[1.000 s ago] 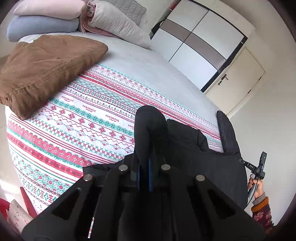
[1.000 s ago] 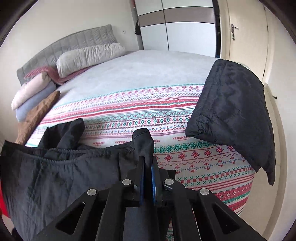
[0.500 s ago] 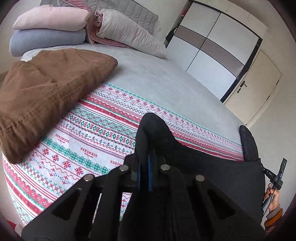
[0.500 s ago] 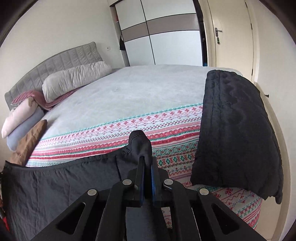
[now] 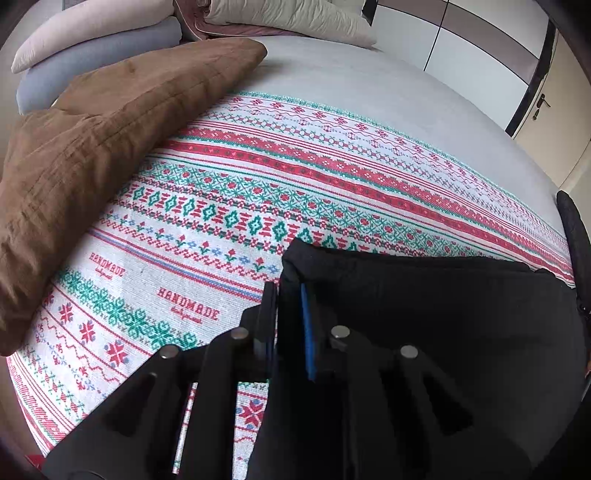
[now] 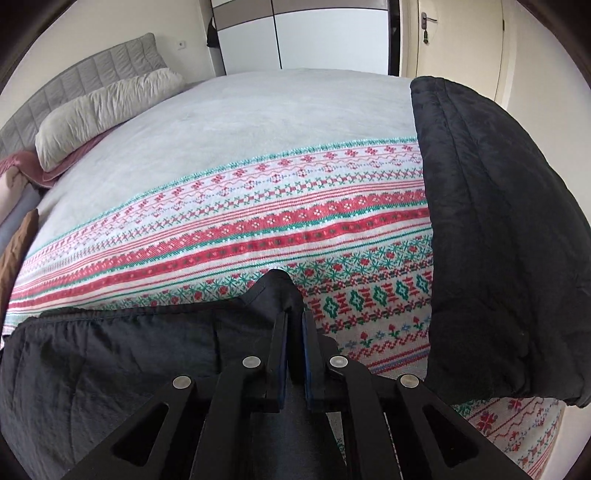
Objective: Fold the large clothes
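Black garment [image 5: 424, 314] lies spread along the near edge of the bed, its top hem stretched between both tongs. Bed [image 6: 258, 122] has a grey cover on the far part & a knitted-look blanket [image 5: 295, 184] w/ red, green & white bands across the near part.

Left tongs [image 5: 286, 295]: jaws have just been opening, now slightly apart. A corner of the black garment sits between them, but the pads look no longer pressed on it; the blue pad [image 5: 306, 332] on the right-hand finger shows w/ cloth draped against it.

Right tongs [image 6: 294, 325]: jaws close together, clamped on the other corner of the black garment [image 6: 110, 369], a peak of fabric sticking up just past the tips. An elastic-looking gathered hem runs left from there.

Writing: "HANDMADE" [image 5: 186, 309] woven in red on the blanket just left of the left tongs, w/ a smaller script line under it, too small to read. A second "HANDMADE" [image 5: 106, 266] further left, same style.

Other things: brown padded garment [image 5: 92, 147], folded, on the bed's left side, overlapping the blanket. A second black quilted garment [image 6: 498, 240], folded, on the bed's right side, hanging over the edge. Pillows [image 5: 92, 37] stacked at the head end; grey headboard [image 6: 85, 77] behind. Wardrobe [image 6: 314, 33] w/ white & grey panels and a door [image 6: 461, 40] w/ handle at the back.
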### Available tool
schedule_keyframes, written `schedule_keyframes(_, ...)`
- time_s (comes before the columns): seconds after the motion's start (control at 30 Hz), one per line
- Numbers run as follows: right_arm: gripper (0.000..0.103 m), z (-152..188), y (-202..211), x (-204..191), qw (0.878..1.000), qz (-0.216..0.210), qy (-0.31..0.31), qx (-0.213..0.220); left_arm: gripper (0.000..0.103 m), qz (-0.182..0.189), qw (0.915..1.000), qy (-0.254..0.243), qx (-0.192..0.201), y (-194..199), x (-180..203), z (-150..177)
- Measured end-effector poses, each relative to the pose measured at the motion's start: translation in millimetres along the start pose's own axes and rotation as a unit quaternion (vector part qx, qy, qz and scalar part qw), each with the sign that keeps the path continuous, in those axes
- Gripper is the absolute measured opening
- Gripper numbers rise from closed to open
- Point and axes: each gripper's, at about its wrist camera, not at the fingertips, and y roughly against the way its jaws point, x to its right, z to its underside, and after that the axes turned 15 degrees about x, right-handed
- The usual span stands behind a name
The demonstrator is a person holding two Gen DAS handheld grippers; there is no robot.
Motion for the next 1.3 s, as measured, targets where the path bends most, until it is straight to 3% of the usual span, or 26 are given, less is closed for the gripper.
schedule_keyframes(0.03,0.010,-2.3,6.5,0.8,1.000,0.006,0.000,0.006,0.024,-0.012,0.9998,-0.014,0.008,8.8,2.1,-4.2)
schedule_keyframes(0.1,0.015,-9.1,24.6,0.2,1.000,0.017,0.003,0.023,0.046,-0.034,0.9984,-0.037,0.025,31.6,7.4,-12.9)
schedule_keyframes(0.2,0.042,-16.2,59.2,-18.4,0.999,-0.002,0.014,0.047,0.072,-0.022,0.9984,-0.028,0.045,65.8,18.1,-26.7)
schedule_keyframes(0.23,0.053,-16.2,69.6,-32.6,0.998,-0.016,0.023,0.051,0.075,-0.005,0.9985,-0.020,0.051,75.9,25.7,-29.7)
schedule_keyframes(0.27,0.056,-16.7,76.5,-50.5,0.998,-0.035,0.034,0.050,0.079,0.015,0.9983,-0.014,0.054,83.9,36.0,-31.7)
schedule_keyframes(0.37,0.058,-4.1,89.1,-121.5,0.990,-0.113,0.076,0.027,0.084,0.080,0.9957,-0.022,0.040,92.0,84.9,-28.5)
schedule_keyframes(0.43,0.058,13.1,90.6,-171.7,0.983,-0.158,0.098,0.011,0.085,0.101,0.9942,-0.031,0.020,79.5,117.5,-18.6)
schedule_keyframes(0.53,0.058,37.9,79.9,-230.3,0.975,-0.179,0.133,-0.004,0.085,0.101,0.9948,-0.013,-0.010,52.3,138.0,1.2)
schedule_keyframes(0.63,0.058,53.8,58.1,-256.2,0.968,-0.156,0.197,-0.001,0.085,0.044,0.9970,-0.061,-0.020,22.5,133.2,15.0)
schedule_keyframes(0.7,0.058,51.5,43.5,-243.9,0.962,-0.147,0.228,0.006,0.085,-0.005,0.9961,-0.086,-0.017,8.2,107.9,12.5)
schedule_keyframes(0.73,0.058,45.2,36.0,-227.2,0.966,-0.135,0.220,0.005,0.085,-0.035,0.9944,-0.099,-0.014,2.7,92.3,10.0)
schedule_keyframes(0.8,0.065,30.2,20.1,-172.3,0.978,-0.134,0.160,-0.007,0.087,-0.069,0.9917,-0.107,-0.018,-7.1,58.6,6.5)
schedule_keyframes(0.83,0.070,24.3,11.1,-142.3,0.984,-0.121,0.130,-0.016,0.090,-0.059,0.9931,-0.099,-0.018,-9.1,42.0,5.5)
schedule_keyframes(0.9,0.069,18.1,-5.9,-86.3,0.993,-0.058,0.099,-0.031,0.096,-0.068,0.9939,-0.084,-0.021,-10.7,14.8,2.9)
schedule_keyframes(0.93,0.062,13.8,-8.4,-59.5,0.995,-0.072,0.054,-0.037,0.096,-0.092,0.9913,-0.092,-0.022,-11.4,6.0,1.3)
schedule_keyframes(0.97,0.059,8.3,-8.7,-39.3,0.998,-0.041,0.039,-0.036,0.096,-0.104,0.9897,-0.097,-0.021,-10.5,-2.1,-1.3)
schedule_keyframes(1.03,0.059,-1.3,-4.7,-10.6,0.996,0.060,0.057,-0.029,0.095,-0.122,0.9881,-0.092,-0.021,-2.8,-16.7,-7.6)
schedule_keyframes(1.07,0.059,-5.5,0.5,0.7,0.995,0.080,0.057,-0.028,0.093,-0.129,0.9872,-0.093,-0.017,4.0,-20.5,-10.4)
schedule_keyframes(1.2,0.061,-12.2,52.5,8.3,0.998,0.035,0.047,0.008,0.092,-0.105,0.9887,-0.104,0.021,59.0,-7.2,-11.2)
schedule_keyframes(1.3,0.063,-2.7,101.2,-29.6,0.997,-0.031,0.073,0.026,0.093,-0.037,0.9932,-0.101,0.046,113.7,29.0,2.3)
